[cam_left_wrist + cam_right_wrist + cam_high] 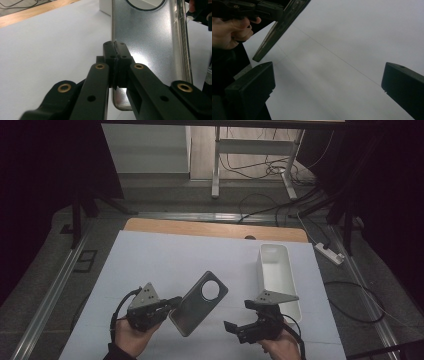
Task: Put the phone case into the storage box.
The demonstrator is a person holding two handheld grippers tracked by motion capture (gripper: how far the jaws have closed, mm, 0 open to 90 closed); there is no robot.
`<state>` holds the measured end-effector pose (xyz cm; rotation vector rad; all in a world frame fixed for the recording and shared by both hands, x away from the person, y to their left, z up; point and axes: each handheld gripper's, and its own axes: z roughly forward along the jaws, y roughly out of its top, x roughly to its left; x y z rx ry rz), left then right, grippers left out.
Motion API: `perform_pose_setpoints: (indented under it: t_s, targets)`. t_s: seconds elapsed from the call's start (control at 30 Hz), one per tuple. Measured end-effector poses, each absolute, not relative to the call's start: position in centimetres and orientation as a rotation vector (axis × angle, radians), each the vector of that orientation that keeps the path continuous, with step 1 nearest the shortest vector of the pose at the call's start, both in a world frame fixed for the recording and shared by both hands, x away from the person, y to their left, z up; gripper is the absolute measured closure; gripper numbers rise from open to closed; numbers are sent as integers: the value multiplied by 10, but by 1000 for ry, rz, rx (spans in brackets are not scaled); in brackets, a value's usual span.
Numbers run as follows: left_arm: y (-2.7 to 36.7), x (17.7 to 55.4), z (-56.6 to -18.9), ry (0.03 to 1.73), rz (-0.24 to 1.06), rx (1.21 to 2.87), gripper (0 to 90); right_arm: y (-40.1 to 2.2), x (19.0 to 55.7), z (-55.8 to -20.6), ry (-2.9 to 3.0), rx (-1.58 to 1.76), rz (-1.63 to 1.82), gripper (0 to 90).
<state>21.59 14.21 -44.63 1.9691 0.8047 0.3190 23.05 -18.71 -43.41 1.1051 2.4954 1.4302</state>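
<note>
A grey phone case [197,303] with a round camera hole is held above the white table cover. My left gripper [172,304] is shut on the case's left long edge. In the left gripper view the two pads [115,56] pinch the thin rim of the case [147,45], which stretches away from them. My right gripper [239,319] is at the lower right, open, with nothing between its jaws. The right gripper view has that open gripper [327,82] over bare white cover, and the case [279,27] seen edge-on at upper left beside the other hand.
A white rectangular bin [278,270] stands on the right side of the table cover [165,260]. A wooden table edge [215,229] runs along the back. Cables and a power strip [330,253] lie on the floor beyond.
</note>
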Motion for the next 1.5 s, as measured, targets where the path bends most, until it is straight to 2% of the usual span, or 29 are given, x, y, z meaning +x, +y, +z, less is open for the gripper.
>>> perform_pose_setpoints:
  t_s: [1.1,1.2,1.23,1.27,1.3,1.5]
  targets:
    - [115,221,-449,774,331,1978,893,-133,246,-441,2538,1190,1433,6]
    - [113,220,-449,783,335,1971,893,-130,246,-442,2520,1213,1438,67]
    - [113,220,-449,785,336,1969,893,-130,247,-442,2506,1228,1456,103]
    - [113,219,-449,790,341,1965,893,-130,248,-442,2484,1249,1476,184]
    - [113,219,-449,792,345,1964,893,-130,248,-442,2484,1249,1476,184]
    - [113,217,-449,798,349,1954,892,-133,250,-444,2461,1313,1611,556]
